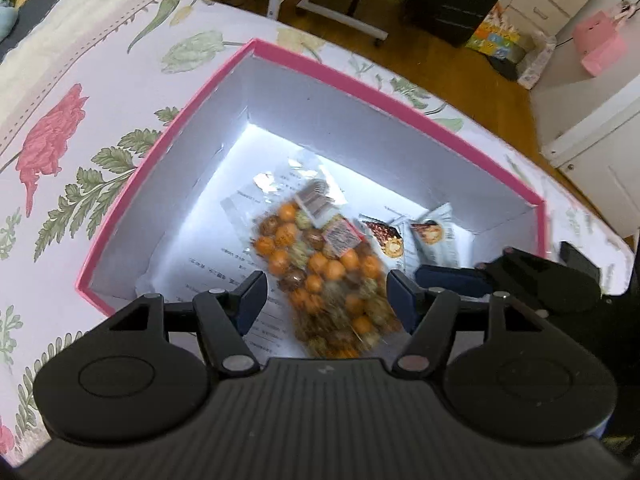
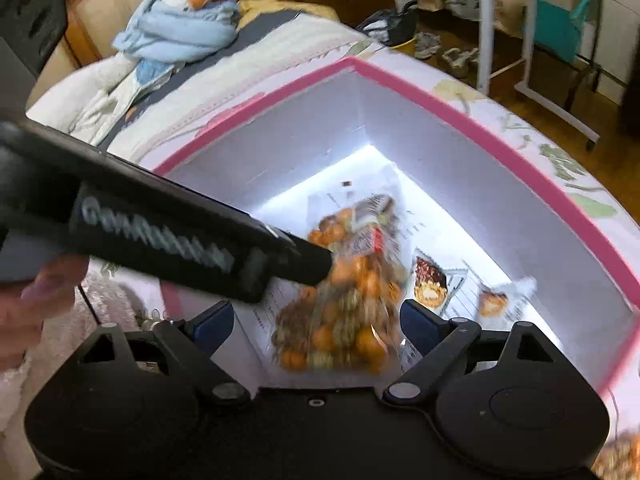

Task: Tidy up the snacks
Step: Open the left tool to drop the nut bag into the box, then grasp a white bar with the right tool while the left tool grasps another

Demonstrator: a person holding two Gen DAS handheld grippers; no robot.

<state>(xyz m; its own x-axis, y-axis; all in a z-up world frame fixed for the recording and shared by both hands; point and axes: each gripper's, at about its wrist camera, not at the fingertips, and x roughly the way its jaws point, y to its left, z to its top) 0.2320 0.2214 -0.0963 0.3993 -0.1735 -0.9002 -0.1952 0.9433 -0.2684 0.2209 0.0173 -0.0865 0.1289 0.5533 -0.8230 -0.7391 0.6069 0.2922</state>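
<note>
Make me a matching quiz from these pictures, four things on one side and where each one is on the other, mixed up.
Things:
1. bag of orange snack balls
2. pink box
3. two small pastry packets
4. blue plush goose

Places:
A. on the floral bedspread
B. back on the bed, far from the box
C. middle of the box floor
D. right corner of the box floor

Pairs: 1-C, 2-A, 3-D, 4-B

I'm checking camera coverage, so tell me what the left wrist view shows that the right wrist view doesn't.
Only the left wrist view shows the big red flower print on the bedspread and a pink item on a white cabinet. Only the right wrist view shows a blue plush goose. Both show the pink box, the bag of round snacks and two small packets inside.
</note>
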